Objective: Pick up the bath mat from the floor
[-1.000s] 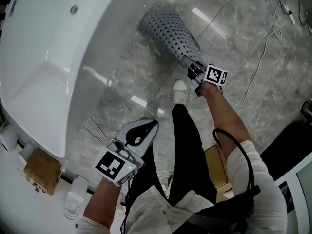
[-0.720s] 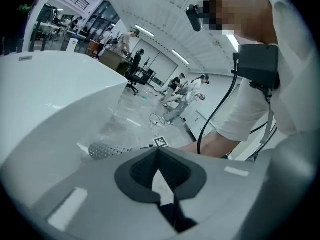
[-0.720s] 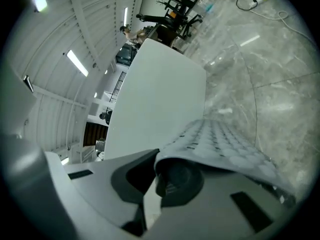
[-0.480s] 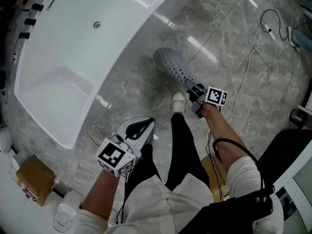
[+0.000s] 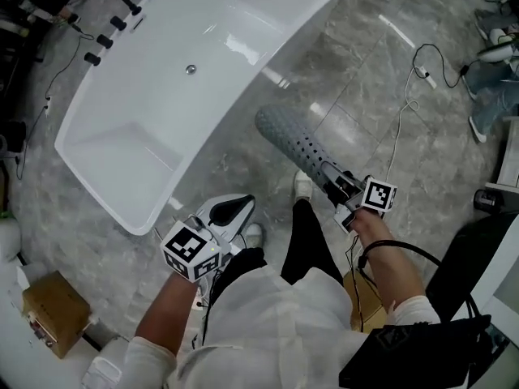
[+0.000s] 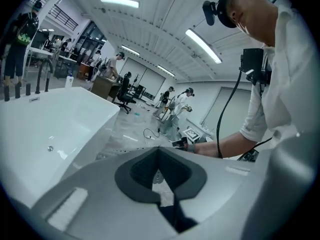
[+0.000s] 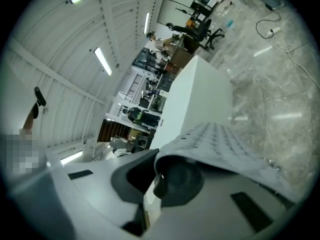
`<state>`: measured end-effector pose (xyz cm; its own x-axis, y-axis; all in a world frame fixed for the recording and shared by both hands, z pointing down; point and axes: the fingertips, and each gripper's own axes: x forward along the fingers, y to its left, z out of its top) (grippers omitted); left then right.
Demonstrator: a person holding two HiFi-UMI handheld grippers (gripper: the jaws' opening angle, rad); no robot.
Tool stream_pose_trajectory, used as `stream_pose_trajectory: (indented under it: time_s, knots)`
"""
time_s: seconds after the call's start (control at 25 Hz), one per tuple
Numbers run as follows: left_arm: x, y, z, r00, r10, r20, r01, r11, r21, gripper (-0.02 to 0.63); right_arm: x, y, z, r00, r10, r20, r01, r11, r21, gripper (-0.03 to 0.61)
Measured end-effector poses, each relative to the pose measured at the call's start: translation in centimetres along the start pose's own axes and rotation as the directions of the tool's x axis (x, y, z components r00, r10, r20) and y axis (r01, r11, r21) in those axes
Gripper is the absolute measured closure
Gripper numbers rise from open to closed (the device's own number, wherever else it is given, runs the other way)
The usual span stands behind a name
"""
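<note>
Bath mat: grey and perforated, it reaches out from the right gripper toward the near side of the bathtub. I can't tell whether its far end clears the floor.
Right gripper: jaws clamped on the mat's near edge, which curls over one pad.
Left gripper: off the bathtub's near corner, beside the person's leg, jaws pressed together on nothing.
Handling: likely light, rubbery and floppy; it sags and curls, and may be slick.
Best hold: a deep pinch on an edge; a second pinch at the far end should stop any swinging.
</note>
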<state>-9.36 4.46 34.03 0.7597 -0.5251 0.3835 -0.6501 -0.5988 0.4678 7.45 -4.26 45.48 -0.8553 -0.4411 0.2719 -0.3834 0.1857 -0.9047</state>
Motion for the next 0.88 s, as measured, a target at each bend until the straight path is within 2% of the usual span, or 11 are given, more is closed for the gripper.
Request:
stream_pose_trajectory:
  time_s: [0.24,0.36,0.48,0.68,0.88]
  knots:
    - [-7.7,-3.5,1.0,1.000,0.009,0.027,-0.011,0.998,0.057,0.609,-4.3,13.3,-2.4,0.996,0.072,0.049,-0.067,0.993,-0.096,0.568]
    - [-11.0,-5.6,0.8,0.999,0.005,0.052,-0.010,0.996,0.087,0.609,-6.7,18.5,-4.6,0.991,0.102,0.080,-0.092,0.987,-0.129,0.568]
    - [-13.3,-7.0,1.1,0.997,-0.010,0.073,0.003,0.997,0.082,0.609,-8.3,23.0,-6.4,0.988,0.125,0.095,-0.110,0.983,-0.150,0.568]
    - [-14.4,-8.4,0.5,0.998,-0.009,0.054,0.008,0.999,0.035,0.608,-10.3,26.6,-8.5,0.986,0.127,0.111,-0.113,0.986,-0.126,0.568]
    - [-14.9,-11.9,-0.2,0.998,-0.049,0.040,0.047,0.996,0.070,0.609,-13.8,28.0,-11.8,0.985,0.112,0.130,-0.100,0.991,-0.092,0.568]
